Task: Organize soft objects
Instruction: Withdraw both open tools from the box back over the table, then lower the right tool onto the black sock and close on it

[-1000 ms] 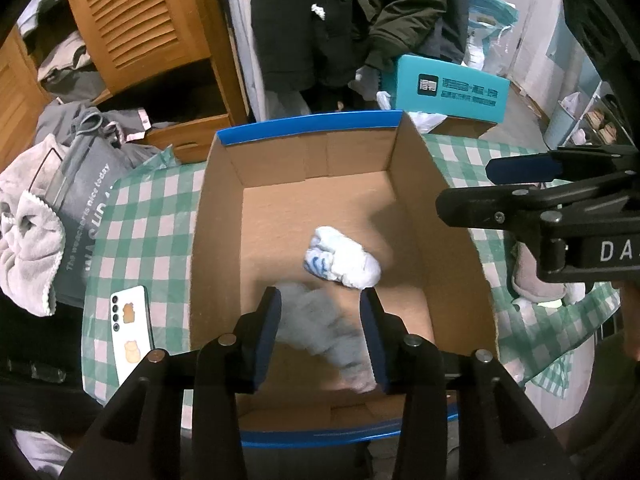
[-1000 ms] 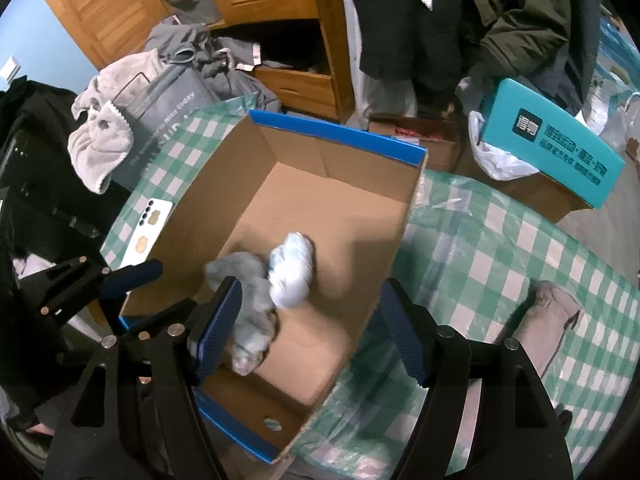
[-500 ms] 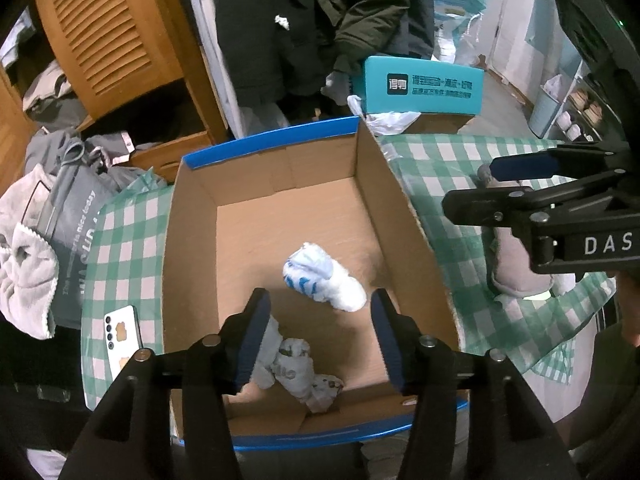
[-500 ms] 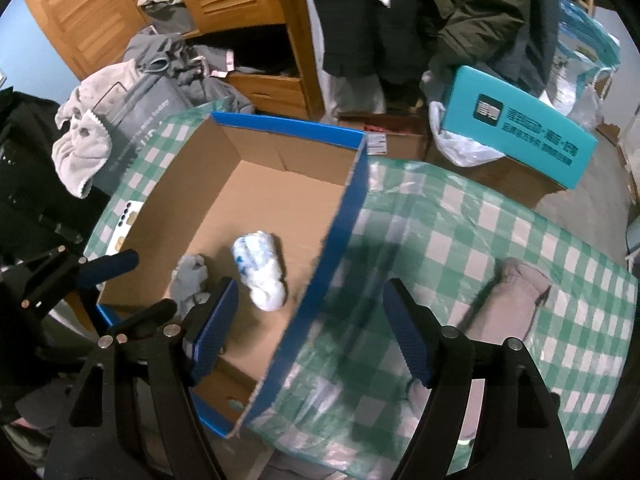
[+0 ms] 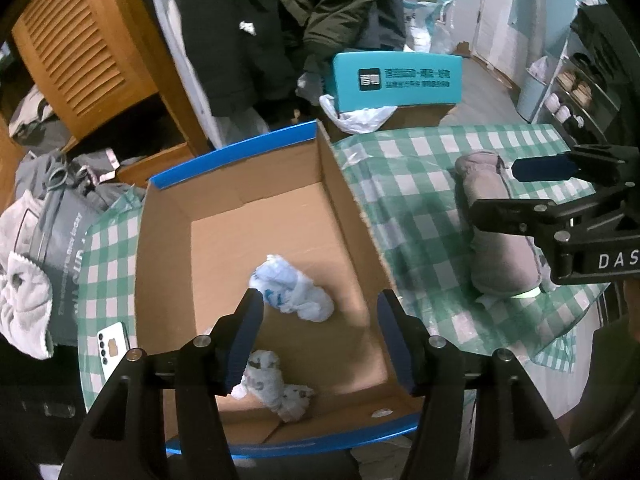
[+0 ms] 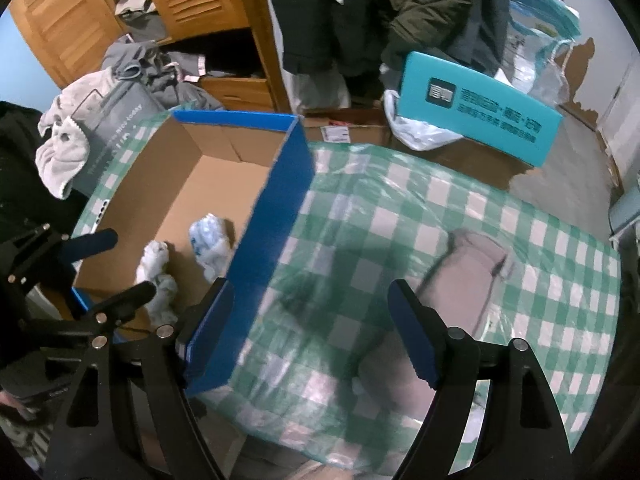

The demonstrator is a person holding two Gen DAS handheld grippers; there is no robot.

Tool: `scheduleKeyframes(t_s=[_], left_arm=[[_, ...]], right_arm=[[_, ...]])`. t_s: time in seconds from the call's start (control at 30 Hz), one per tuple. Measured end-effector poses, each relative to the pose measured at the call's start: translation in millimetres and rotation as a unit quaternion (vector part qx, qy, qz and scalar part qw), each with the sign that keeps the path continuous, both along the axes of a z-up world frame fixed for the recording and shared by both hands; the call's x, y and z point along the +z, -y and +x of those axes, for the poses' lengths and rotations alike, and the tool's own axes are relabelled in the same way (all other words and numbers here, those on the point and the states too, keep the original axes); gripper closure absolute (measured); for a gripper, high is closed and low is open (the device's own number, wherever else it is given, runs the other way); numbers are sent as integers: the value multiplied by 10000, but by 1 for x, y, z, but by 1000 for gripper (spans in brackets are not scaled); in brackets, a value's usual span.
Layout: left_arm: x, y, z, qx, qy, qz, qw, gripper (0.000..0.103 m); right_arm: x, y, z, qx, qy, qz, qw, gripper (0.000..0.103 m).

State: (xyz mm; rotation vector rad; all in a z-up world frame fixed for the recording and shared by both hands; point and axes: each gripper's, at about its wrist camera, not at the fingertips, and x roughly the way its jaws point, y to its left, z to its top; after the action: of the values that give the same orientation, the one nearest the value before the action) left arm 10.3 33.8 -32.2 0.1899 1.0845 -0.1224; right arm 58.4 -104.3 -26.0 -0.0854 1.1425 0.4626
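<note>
A cardboard box (image 5: 236, 152) with a blue rim stands on the green checked tablecloth (image 5: 420, 184). On its floor lie a white-and-blue sock bundle (image 5: 288, 290) and a grey-white sock (image 5: 272, 384). My left gripper (image 5: 320, 320) hovers over the box's near end; its jaws are opening and nothing is between them. My right gripper (image 6: 312, 300) hangs over the tablecloth right of the box wall (image 6: 280, 184), jaws opening and empty. A pinkish-grey soft sock (image 6: 468, 276) lies on the cloth just ahead of its right finger.
A phone (image 5: 113, 344) lies on the cloth left of the box. A teal box (image 6: 476, 108) and a white plastic bag (image 6: 416, 132) sit beyond the table's far edge. A grey bag with a towel (image 5: 24, 272) stands at the left, a wooden cabinet (image 5: 80, 52) behind.
The grey-white sock dropped out of my left gripper onto the box floor and those jaws widened. Both grippers shifted right; the right one went from over the box to over the cloth.
</note>
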Motion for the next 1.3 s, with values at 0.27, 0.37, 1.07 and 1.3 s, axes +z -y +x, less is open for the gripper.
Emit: scheduleKeyframes(t_s=[0.27,0.37,1.07,1.3], left_arm=[[-1,28,4,-226,-49,96,9997,40],[-2,37,7,-295,-82,78,9995,40],[-18,109,28,-668,-499,-76,9965,39],[-31,129,36,-718,-713,-90,9948,35]], right_arm=[[-8,38,-3,-275,-26,-84,9996,23],[-10,53,-3,-408,-30,-89,9991,23],[-26,163,-8,-1386,-116,-147,9902,23],[-40,196,-8,-1705,-264,-203,9848,23]])
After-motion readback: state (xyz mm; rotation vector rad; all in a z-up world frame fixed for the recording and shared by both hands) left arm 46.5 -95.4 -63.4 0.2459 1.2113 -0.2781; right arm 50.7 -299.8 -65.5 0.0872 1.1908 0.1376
